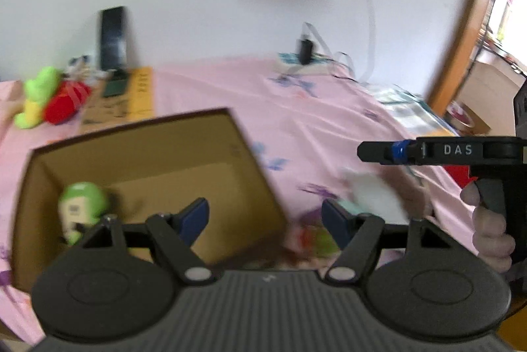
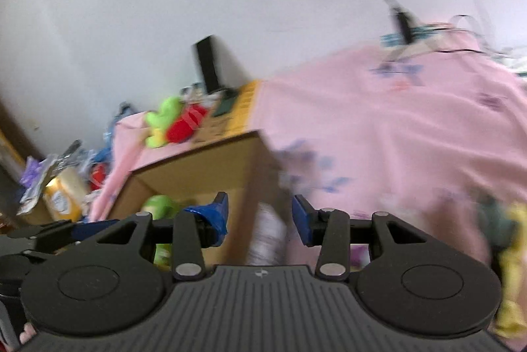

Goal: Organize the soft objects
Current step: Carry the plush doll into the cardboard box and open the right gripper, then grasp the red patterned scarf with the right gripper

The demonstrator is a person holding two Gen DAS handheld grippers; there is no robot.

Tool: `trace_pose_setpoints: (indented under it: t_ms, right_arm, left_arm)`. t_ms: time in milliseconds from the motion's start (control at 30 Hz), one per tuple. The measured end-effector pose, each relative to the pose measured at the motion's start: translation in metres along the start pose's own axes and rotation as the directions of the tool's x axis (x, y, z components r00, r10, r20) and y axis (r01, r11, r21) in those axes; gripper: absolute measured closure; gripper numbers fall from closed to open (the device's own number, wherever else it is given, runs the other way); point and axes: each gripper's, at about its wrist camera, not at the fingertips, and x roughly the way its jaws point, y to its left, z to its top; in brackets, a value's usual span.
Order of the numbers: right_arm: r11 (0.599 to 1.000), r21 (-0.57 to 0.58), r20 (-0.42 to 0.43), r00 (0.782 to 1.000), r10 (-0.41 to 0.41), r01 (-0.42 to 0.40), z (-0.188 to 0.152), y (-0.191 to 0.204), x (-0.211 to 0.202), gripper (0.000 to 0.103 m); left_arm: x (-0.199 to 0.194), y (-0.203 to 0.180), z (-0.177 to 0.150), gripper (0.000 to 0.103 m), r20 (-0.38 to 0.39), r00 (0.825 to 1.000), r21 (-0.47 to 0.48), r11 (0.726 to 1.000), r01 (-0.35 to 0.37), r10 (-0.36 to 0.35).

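Note:
An open cardboard box [image 1: 250,154] stands on the pink bedsheet [image 1: 313,108]. A green plush toy [image 1: 82,203] lies in its left corner. My left gripper [image 1: 265,220] hangs open above the box's right wall with nothing between its fingers. A hand holds my right gripper [image 1: 372,151] further right, seen side-on. Below it lies a blurred white soft thing [image 1: 375,194]. In the right wrist view that white thing [image 2: 268,236] shows between the blue pads of the right gripper [image 2: 262,218], apart from both. The box [image 2: 204,164] and green toy [image 2: 161,207] sit to the left.
A green plush [image 1: 36,98] and a red plush [image 1: 66,105] lie at the bed's far left by a flat yellow carton [image 1: 138,95] and a black stand [image 1: 113,39]. A yellow soft thing [image 2: 513,269] sits at the right. Bags and packets [image 2: 62,190] crowd the floor left of the bed.

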Motion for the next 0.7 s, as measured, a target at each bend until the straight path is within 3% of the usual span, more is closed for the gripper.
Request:
trace_pose_setpoints:
  t_ms: [133,267,467,700]
  right_arm:
    - [0.997,0.050,-0.008,0.998,-0.055,0.055,-0.008,-0.044,-0.034,0.076]
    - [0.997,0.061,-0.025,0.998,-0.052,0.053,-0.019,-0.064,-0.050,0.076]
    - [0.998,0.033,-0.132,0.990,0.048,-0.044,-0.032,-0.073,-0.038,0.076]
    - [0.984,-0.037,-0.294,0.943,0.154,-0.173,-0.046,-0.056,-0.008,0.076]
  left_arm:
    - [0.020,-0.035,-0.014,0.030,-0.045,0.997,-0.007,0.998,0.055,-0.055]
    - [0.043,-0.059,-0.031,0.030,-0.112,0.993,-0.002,1.000,0.030,-0.030]
    - [0.066,-0.072,-0.056,0.030,-0.179,0.983,-0.059,0.997,-0.051,0.040]
    - [0.062,-0.059,-0.088,0.029,-0.233,0.963,-0.150,0.974,-0.171,0.133]
